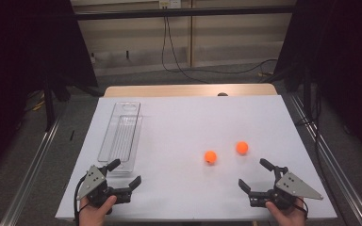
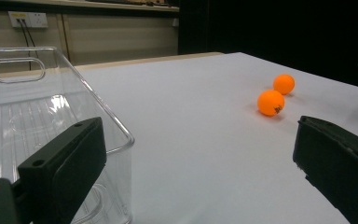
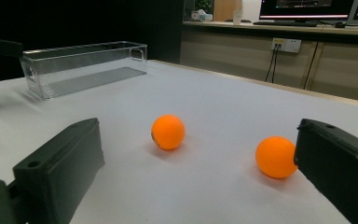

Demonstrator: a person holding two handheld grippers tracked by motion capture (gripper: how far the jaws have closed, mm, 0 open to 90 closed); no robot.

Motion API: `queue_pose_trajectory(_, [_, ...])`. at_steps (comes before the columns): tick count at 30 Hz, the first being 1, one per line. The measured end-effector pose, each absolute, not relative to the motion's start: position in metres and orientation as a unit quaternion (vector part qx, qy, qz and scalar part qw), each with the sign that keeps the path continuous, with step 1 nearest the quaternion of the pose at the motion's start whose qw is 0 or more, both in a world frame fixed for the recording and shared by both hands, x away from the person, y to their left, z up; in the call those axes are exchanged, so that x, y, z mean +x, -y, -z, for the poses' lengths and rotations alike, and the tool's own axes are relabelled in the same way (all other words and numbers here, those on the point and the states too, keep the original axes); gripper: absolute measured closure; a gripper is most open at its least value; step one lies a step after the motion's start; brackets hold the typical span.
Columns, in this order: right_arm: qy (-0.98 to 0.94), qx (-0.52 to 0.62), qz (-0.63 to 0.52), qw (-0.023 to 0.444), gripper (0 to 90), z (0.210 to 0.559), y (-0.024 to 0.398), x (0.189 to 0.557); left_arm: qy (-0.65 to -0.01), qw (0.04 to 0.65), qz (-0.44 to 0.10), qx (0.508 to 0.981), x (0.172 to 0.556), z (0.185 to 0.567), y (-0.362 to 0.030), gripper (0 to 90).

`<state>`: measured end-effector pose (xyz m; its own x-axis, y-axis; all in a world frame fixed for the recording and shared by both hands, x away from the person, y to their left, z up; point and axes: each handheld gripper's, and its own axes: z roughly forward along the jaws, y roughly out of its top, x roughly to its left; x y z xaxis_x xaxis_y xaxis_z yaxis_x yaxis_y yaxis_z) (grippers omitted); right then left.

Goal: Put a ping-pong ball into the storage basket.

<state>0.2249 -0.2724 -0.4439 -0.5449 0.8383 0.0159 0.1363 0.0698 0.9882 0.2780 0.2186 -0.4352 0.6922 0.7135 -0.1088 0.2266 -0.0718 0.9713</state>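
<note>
Two orange balls lie on the white table: one (image 1: 210,157) (image 2: 271,103) (image 3: 168,132) near the middle, the other (image 1: 242,148) (image 2: 284,84) (image 3: 275,157) a little right and farther back. A clear plastic bin (image 1: 120,136) (image 2: 37,107) (image 3: 81,66) stands empty at the left. My left gripper (image 1: 125,173) (image 2: 200,172) rests open near the table's front left, just in front of the bin's near end. My right gripper (image 1: 255,173) (image 3: 200,172) is open at the front right, a short way in front of the balls, with nothing between its jaws.
The white sheet (image 1: 184,117) covers a wooden table whose far edge (image 1: 188,90) shows behind it. Black frame rails run along both sides. Cables hang down the back wall (image 1: 169,47). A desk with monitors (image 3: 307,9) stands beyond the table in the right gripper view.
</note>
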Motion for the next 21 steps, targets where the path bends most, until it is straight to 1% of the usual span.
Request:
queue_pose_trajectory(13, [-0.662,0.369,-0.578,0.302,0.8,0.4436,0.2748,0.2247,-0.336,0.596,-0.199,0.702,0.2797,0.4344,-0.2158,2.6])
queue_pose_trajectory(21, [-0.657,0.375,-0.581,0.299,0.0,0.4436,0.2768,0.2247,-0.325,0.596,-0.197,0.707,0.2800,0.4323,-0.2092,2.6])
